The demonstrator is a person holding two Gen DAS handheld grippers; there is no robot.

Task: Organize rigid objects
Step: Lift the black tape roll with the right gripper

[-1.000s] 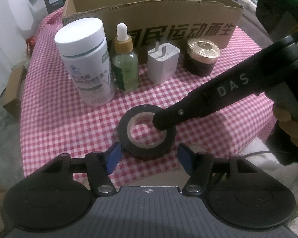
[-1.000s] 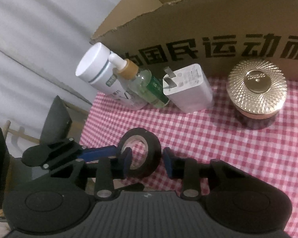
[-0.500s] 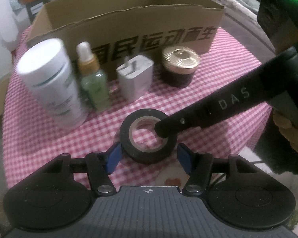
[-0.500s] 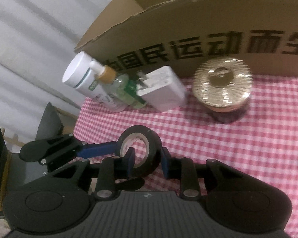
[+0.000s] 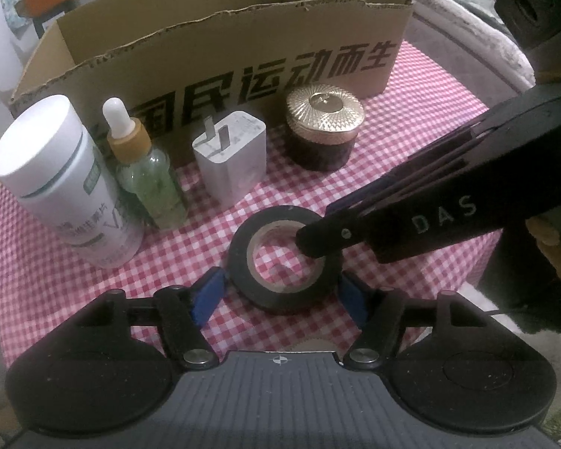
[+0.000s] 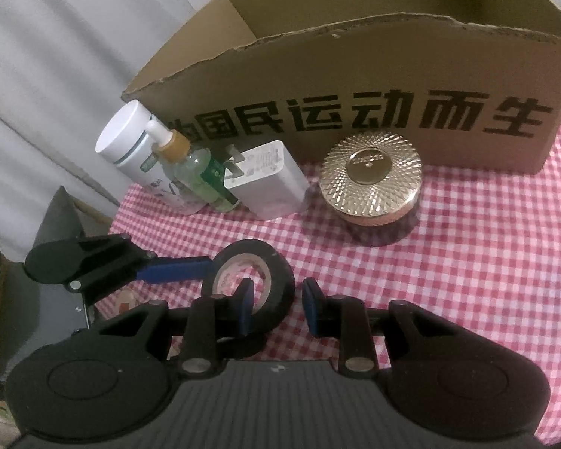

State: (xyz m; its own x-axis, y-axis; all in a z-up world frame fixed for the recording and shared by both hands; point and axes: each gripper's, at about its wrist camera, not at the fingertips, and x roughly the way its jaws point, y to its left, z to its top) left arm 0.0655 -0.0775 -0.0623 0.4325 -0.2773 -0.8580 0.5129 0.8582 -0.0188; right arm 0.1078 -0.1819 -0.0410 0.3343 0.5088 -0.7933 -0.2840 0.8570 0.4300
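A: Far off, open box. Before it on the checked surface, left to right: white bottle, dropper, charger, gold-lidded jar.

B: Nearest, tape, flat on the surface. Left tongs apart, flanking the roll, not clamped.

A: Right tongs apart too: one finger through the hole, the other outside the wall.

B: Risk, probably: two grips on one roll. Uneven closing could tip or squirt it toward the near edge.
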